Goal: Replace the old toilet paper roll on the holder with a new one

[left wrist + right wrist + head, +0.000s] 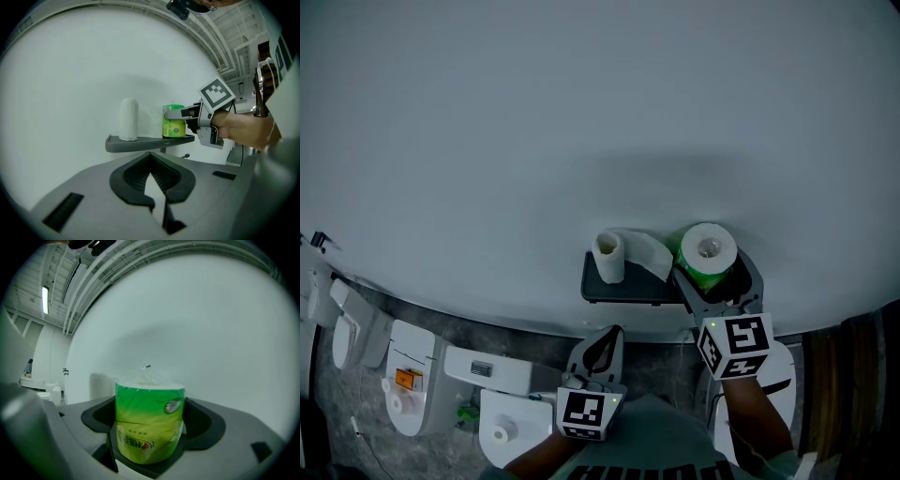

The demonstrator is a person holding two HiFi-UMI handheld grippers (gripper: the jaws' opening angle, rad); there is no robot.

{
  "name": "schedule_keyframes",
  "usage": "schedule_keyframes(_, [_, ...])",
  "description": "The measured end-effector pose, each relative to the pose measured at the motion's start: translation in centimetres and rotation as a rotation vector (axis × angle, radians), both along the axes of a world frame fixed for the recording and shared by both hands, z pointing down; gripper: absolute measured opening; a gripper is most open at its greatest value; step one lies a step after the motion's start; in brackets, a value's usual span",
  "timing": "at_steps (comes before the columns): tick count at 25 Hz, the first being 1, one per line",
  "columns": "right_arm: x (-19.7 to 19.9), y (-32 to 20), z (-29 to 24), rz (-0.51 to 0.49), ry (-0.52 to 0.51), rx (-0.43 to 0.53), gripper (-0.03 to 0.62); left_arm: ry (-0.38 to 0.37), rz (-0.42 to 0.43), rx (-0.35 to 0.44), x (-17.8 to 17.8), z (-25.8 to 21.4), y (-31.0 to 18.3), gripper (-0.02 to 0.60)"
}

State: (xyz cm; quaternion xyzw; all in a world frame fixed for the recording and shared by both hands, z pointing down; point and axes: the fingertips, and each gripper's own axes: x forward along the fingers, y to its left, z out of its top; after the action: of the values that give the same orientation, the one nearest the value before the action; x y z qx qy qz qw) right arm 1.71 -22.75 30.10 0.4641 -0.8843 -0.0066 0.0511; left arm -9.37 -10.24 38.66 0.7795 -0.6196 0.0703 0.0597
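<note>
The right gripper (713,277) is clenched on the new toilet paper roll (708,251), its two jaws pressing the green plastic wrapper from either side. The roll stands upright with its cardboard core facing up. It sits at the right end of the dark shelf (623,292), with its base level with the shelf top; whether it rests there I cannot tell. The shelf juts from the pale wall (581,112).

At 9 o'clock from the new roll, near but apart, the old roll (607,256) stands upright on the shelf. It is thin, and a loose tail of paper (649,251) trails from it toward 3 o'clock.

The left gripper (602,341) hangs at 6 o'clock from the shelf, clear of it. Its jaws are pressed together at the tips with nothing between them, and they point up at the shelf's underside
</note>
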Motion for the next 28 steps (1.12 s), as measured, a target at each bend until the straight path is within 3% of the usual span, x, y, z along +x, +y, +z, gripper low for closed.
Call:
schedule_keyframes(6, [1.9, 1.4, -1.7, 0.009, -0.073, 0.03, 0.43, -0.005, 0.021, -0.006, 1.2, 0.0, 0.2, 0.005])
schedule_keyframes(16, [9.6, 1.5, -2.0, 0.119, -0.221, -0.002, 0.43, -0.029, 0.12, -0.029, 5.4, 0.7, -0.8, 0.005])
schedule_keyframes(28, [17.6, 0.9, 1.4, 0.262, -0.404, -0.122, 0.43, -0.039, 0.201, -0.048, 9.7, 1.8, -1.6, 0.005])
